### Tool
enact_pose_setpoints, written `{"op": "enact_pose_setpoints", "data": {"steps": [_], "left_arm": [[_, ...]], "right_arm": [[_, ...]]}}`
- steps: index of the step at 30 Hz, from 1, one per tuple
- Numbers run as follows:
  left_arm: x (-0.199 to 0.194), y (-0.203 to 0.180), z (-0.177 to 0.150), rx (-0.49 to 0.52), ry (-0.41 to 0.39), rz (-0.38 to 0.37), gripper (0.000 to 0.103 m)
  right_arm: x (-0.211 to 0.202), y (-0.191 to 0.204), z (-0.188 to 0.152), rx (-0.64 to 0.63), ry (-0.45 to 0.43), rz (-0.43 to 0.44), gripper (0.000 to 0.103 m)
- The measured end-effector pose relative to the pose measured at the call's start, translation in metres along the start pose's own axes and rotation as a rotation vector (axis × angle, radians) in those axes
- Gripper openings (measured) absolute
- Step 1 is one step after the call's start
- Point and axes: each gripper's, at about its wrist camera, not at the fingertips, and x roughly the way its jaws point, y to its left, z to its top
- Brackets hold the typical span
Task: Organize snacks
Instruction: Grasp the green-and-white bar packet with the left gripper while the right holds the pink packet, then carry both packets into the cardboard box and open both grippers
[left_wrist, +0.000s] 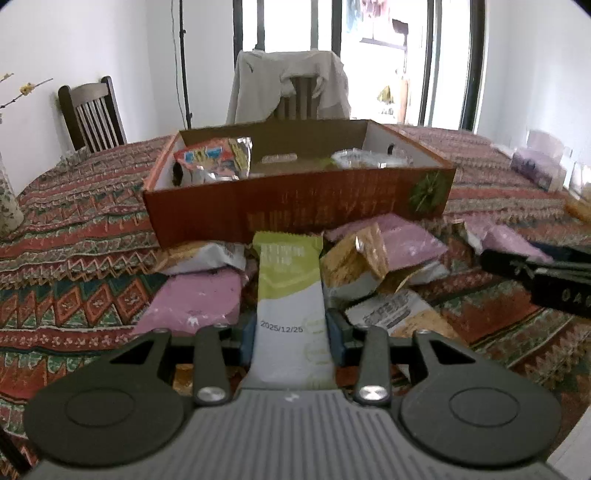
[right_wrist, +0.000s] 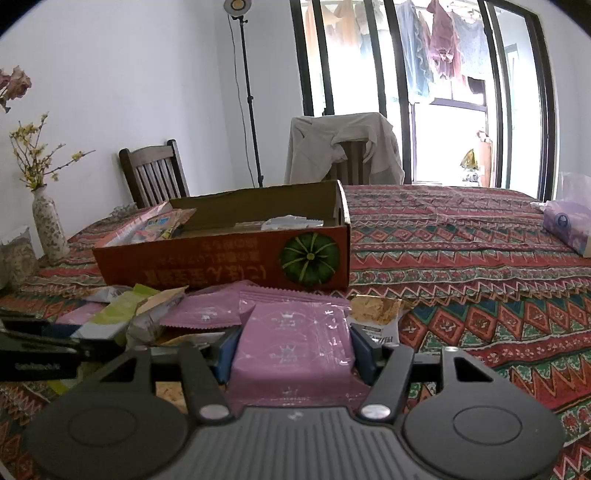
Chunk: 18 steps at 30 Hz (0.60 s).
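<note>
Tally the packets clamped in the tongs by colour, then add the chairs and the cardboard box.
Green-and-white packet in the left tongs: 1
Pink packet in the right tongs: 1
Chairs, the bare wooden chair and the draped chair: 2
Cardboard box: 1
Total: 5

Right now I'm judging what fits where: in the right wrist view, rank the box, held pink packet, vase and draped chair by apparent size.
1. box
2. pink packet, enlarged by nearness
3. draped chair, similar to the packet; unsure
4. vase
</note>
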Motion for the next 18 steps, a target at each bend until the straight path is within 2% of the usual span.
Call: {"op": "enact_pose_setpoints", "data": {"steps": [9, 18], "left_arm": [[-0.020, 0.001, 0.012, -0.014, -0.078, -0.006, 0.039], [-0.001, 0.003, -0.004, -0.044, 0.033, -0.026, 0.039]], "right_arm": [[-0.005, 0.002, 0.003, -0.006, -0.017, -0.003, 0.061], [-0.005, 0.001, 0.002, -0.007, -0.009, -0.004, 0.061]]}}
